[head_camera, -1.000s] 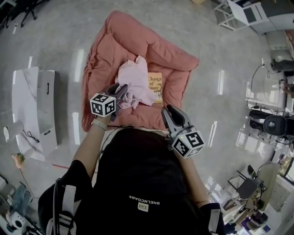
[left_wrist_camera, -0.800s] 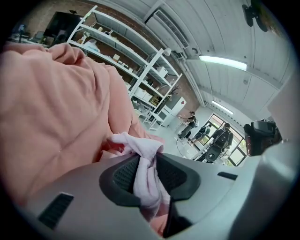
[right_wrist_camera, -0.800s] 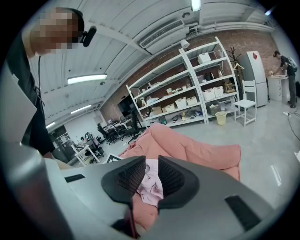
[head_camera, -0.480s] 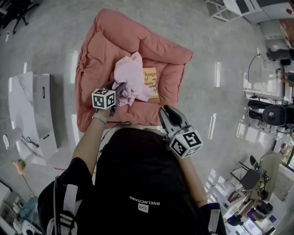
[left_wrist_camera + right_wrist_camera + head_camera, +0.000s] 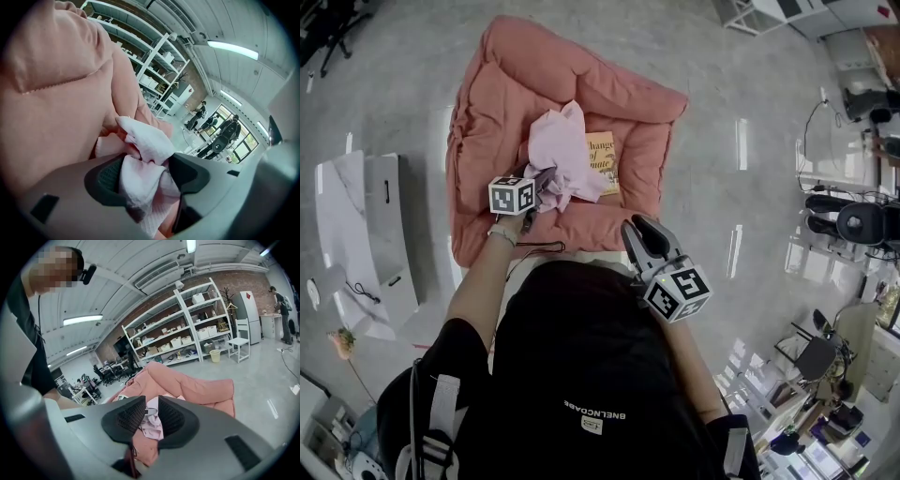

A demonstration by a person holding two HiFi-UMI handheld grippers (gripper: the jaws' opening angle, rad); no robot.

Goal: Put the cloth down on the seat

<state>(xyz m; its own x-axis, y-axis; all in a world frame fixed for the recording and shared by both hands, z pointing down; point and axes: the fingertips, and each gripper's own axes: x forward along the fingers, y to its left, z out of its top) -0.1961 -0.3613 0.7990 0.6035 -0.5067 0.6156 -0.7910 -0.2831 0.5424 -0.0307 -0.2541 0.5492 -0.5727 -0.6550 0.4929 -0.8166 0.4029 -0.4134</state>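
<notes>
Close against the person's black shirt (image 5: 581,375), the right gripper (image 5: 639,232) hangs over the near edge of the seat (image 5: 516,84), its jaws only a slit apart with nothing between them. Further out, the left gripper (image 5: 546,181) is low over the cushion. Its jaws have just been opening and now stand wide, with the pale pink cloth (image 5: 564,150) loose between them, draped against one pad. The rest of the cloth lies bunched on the salmon padded seat, partly covering a yellow book (image 5: 602,161). Beyond spreads grey polished floor (image 5: 750,94).
</notes>
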